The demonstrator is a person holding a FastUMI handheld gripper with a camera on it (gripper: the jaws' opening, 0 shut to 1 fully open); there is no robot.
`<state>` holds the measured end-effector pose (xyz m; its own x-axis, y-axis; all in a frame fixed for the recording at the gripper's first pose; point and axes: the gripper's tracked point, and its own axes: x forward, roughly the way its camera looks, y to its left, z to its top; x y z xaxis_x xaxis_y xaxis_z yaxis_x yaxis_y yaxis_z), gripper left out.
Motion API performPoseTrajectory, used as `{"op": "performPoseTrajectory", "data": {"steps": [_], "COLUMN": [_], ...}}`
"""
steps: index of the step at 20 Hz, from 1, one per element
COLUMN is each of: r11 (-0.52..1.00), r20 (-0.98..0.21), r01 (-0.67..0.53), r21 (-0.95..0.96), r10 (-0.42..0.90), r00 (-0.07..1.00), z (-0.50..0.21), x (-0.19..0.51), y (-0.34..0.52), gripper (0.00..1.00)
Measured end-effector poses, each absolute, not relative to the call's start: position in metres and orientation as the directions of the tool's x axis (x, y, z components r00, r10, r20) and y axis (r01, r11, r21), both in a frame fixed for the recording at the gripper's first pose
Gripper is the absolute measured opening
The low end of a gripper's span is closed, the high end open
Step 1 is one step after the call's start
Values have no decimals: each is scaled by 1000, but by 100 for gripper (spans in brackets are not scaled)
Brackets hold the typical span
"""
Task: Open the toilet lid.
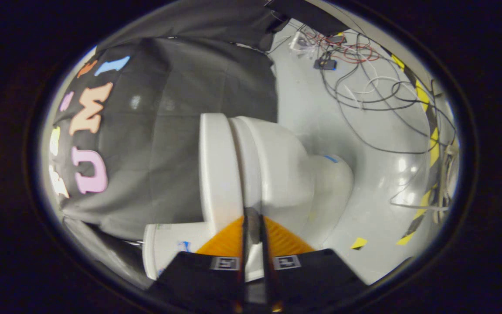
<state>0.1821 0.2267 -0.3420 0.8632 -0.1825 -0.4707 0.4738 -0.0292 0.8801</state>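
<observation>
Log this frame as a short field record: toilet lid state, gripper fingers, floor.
toilet lid: appears raised off the bowl, seen edge-on in a rolled view
gripper: fingers nearly together, tips at the lid's lower edge; a grip cannot be confirmed
tank: just beside the fingers
floor: pale, with loose cables and striped tape beyond the toilet

Counted: one toilet (277,174), white; one toilet lid (218,170); one cistern (164,248); one gripper (254,218), two fingers nearly together at the lid's edge; one small dark device (325,64) on floor; many loose cables (377,93), number not determinable; one striped tape line (427,117).
</observation>
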Motion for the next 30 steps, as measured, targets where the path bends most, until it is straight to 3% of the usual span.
{"op": "performPoseTrajectory", "data": {"steps": [2, 4, 8, 20, 30], "r11": [-32, -33, 2, 246, 381], "r20": [-450, -426, -396, -472, -453], "r01": [452, 429, 405, 501, 494], "r21": [891, 903, 914, 830, 781], "r10": [-190, -204, -200, -170, -198], "r00": [873, 881, 896, 865, 869], "z": [-333, -332, -326, -309, -249], "x": [179, 179, 180, 177, 184], "y": [228, 228, 230, 234, 241], "gripper": [11, 9, 9, 10, 10]}}
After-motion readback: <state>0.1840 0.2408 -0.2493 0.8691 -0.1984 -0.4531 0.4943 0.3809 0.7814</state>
